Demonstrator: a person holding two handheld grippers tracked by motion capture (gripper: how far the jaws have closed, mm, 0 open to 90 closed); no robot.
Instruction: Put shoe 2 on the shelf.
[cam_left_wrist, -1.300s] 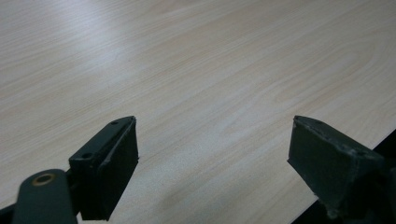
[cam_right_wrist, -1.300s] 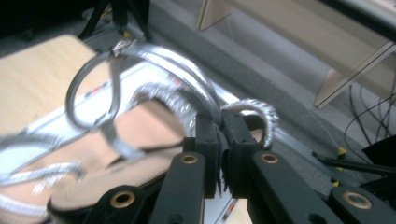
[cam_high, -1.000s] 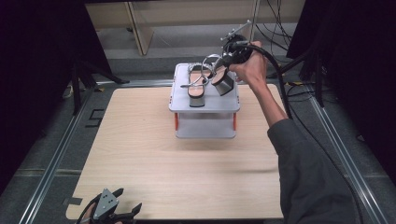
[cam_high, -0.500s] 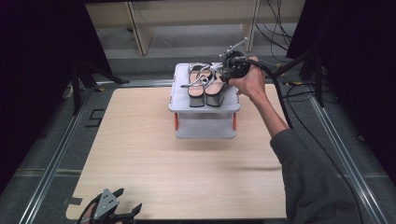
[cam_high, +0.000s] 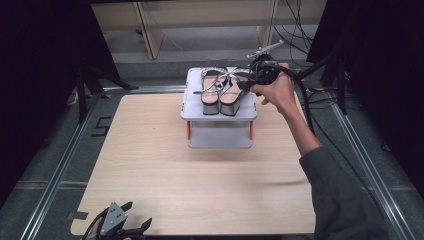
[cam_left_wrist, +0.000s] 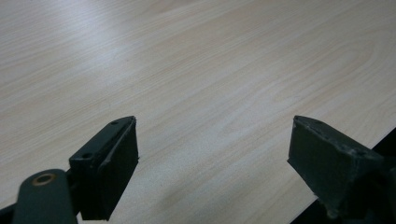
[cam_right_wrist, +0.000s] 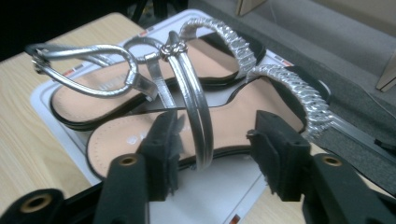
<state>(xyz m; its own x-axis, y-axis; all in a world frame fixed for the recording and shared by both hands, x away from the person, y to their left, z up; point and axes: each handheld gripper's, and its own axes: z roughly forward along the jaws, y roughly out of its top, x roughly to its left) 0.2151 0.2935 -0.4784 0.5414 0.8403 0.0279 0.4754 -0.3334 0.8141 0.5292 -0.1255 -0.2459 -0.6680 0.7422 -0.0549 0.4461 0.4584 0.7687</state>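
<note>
Two silver-strapped sandals lie side by side on top of a small grey stand (cam_high: 220, 136) at the far middle of the table. The left sandal (cam_high: 210, 94) and the right sandal (cam_high: 232, 96) both rest flat. My right gripper (cam_high: 245, 84) comes in from the stand's right side, held in a person's hand. In the right gripper view its jaws (cam_right_wrist: 217, 128) have just been opening and stand apart on either side of the near sandal's (cam_right_wrist: 126, 137) silver strap (cam_right_wrist: 198, 116), pads off it. My left gripper (cam_high: 137, 216) waits open at the table's front left edge (cam_left_wrist: 212, 140), with nothing between its jaws.
The stand has a lower shelf between orange posts (cam_high: 188, 131). The wooden table (cam_high: 200, 180) spreads in front of it. Metal rails (cam_high: 60, 165) run along both table sides, and black cables (cam_high: 305, 100) trail behind the right hand.
The right gripper came down and leftward with the second sandal, which now lies beside the first on the stand. Its jaws have parted from the strap. The left gripper stayed put.
</note>
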